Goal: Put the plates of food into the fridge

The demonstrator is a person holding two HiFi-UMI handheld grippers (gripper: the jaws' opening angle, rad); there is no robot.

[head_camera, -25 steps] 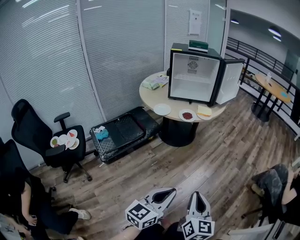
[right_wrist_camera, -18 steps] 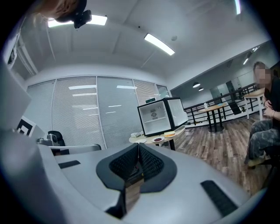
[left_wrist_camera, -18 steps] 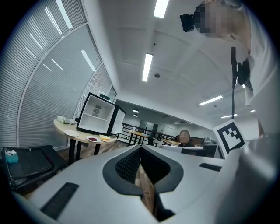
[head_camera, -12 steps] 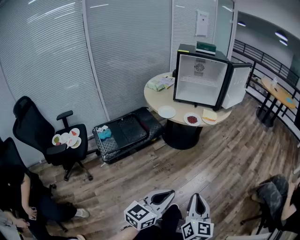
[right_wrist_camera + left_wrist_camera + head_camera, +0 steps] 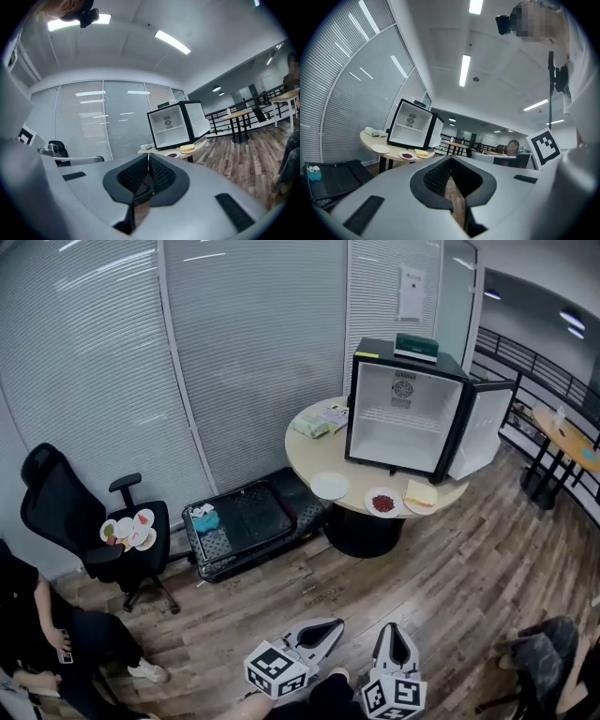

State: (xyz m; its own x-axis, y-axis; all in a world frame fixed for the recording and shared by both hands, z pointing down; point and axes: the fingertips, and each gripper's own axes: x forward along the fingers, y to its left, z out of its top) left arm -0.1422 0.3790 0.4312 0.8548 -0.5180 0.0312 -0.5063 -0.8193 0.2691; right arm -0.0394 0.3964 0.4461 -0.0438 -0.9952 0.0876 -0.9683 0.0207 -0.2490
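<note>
A small black fridge [image 5: 403, 413] stands on the round table [image 5: 314, 451] with its door [image 5: 483, 432] swung open to the right and its white inside bare. In front of it lie an empty white plate [image 5: 329, 486], a plate of red food [image 5: 382, 502] and a plate with a sandwich [image 5: 421, 495]. More plates of food [image 5: 127, 530] sit on a black office chair [image 5: 84, 521] at the left. My left gripper [image 5: 330, 624] and right gripper [image 5: 395, 629] are low in the head view, far from the table, both shut and holding nothing. The left gripper view shows the fridge [image 5: 412, 129], as does the right gripper view [image 5: 176, 124].
An open black suitcase [image 5: 248, 521] lies on the wood floor between chair and table. A person sits at the lower left [image 5: 42, 634], another at the lower right [image 5: 553, 667]. A second table [image 5: 562, 423] and a railing stand far right. A green box [image 5: 417, 346] rests on the fridge.
The head view has shifted a little, so the table and fridge sit slightly lower and further right. Both grippers keep their place at the bottom, still shut.
</note>
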